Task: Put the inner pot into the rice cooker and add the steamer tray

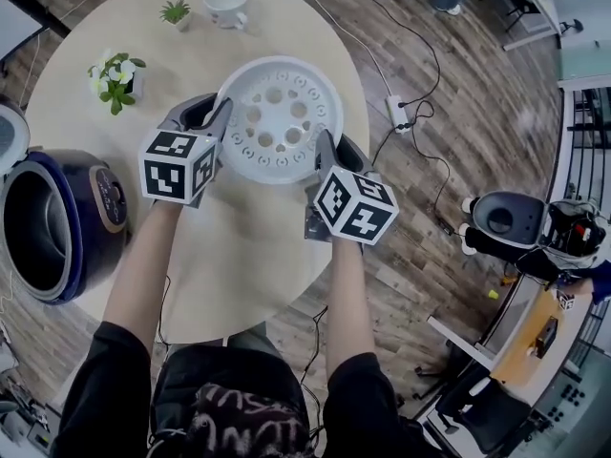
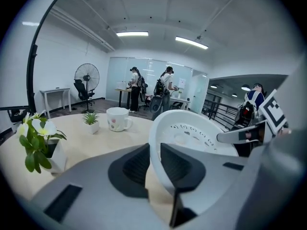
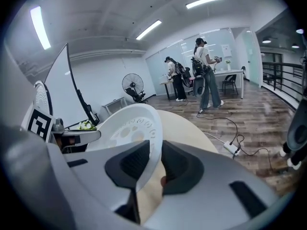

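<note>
A white steamer tray (image 1: 277, 117) with round holes hangs a little above the round beige table (image 1: 248, 246), held by its rim on two sides. My left gripper (image 1: 218, 113) is shut on the tray's left rim, my right gripper (image 1: 327, 146) on its right rim. The left gripper view has the rim of the tray (image 2: 192, 138) pinched between the left gripper's (image 2: 154, 164) dark pads. The right gripper view shows the same for the tray (image 3: 129, 126) and the right gripper (image 3: 154, 164). The dark blue rice cooker (image 1: 57, 222) stands open at the table's left edge, with a dark pot inside.
At the table's far side stand a white mug (image 1: 227, 6), a small green plant (image 1: 176, 12) and a pot of white flowers (image 1: 116, 76). A power strip (image 1: 398, 113) with cables lies on the wooden floor to the right. People stand far off in the room.
</note>
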